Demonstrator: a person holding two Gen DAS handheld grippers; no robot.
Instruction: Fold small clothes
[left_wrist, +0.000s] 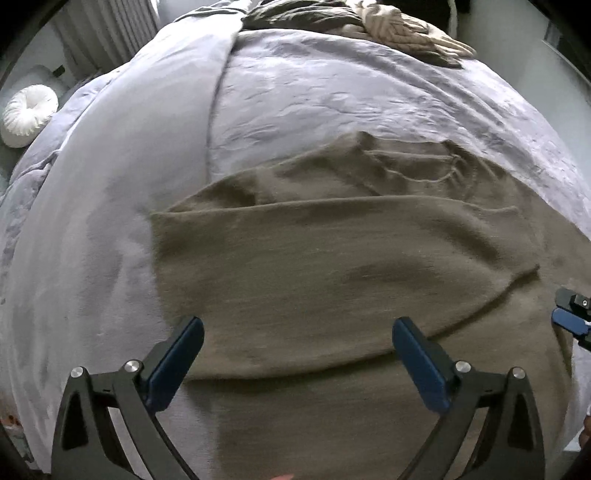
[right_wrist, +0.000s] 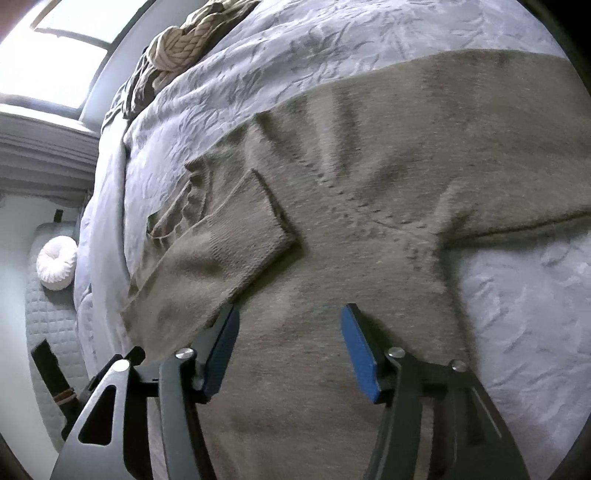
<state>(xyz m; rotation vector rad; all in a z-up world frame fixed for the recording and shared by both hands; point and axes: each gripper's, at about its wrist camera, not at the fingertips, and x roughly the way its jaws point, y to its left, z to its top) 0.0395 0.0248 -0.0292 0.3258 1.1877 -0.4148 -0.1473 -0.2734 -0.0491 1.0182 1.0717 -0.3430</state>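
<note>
1. Left claw (left_wrist: 297, 341): jaws spread wide, holding nothing, hovering over the olive knit sweater (left_wrist: 332, 266).
2. Right claw (right_wrist: 290, 328): also spread, empty, over the same sweater; one sleeve (right_wrist: 221, 254) folded across the body just ahead-left of it.
3. No readable labels or writing.
4. Sweater lies flat on a bed with lilac quilt (left_wrist: 332, 92); clothes pile (right_wrist: 184, 48) far ahead; white round cushion (right_wrist: 55, 264) off to the left.

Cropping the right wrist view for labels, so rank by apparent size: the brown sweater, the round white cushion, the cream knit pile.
1. Brown sweater, by far largest.
2. Cream knit pile.
3. Round white cushion.
The last two look close; distance makes their order unsure.
</note>
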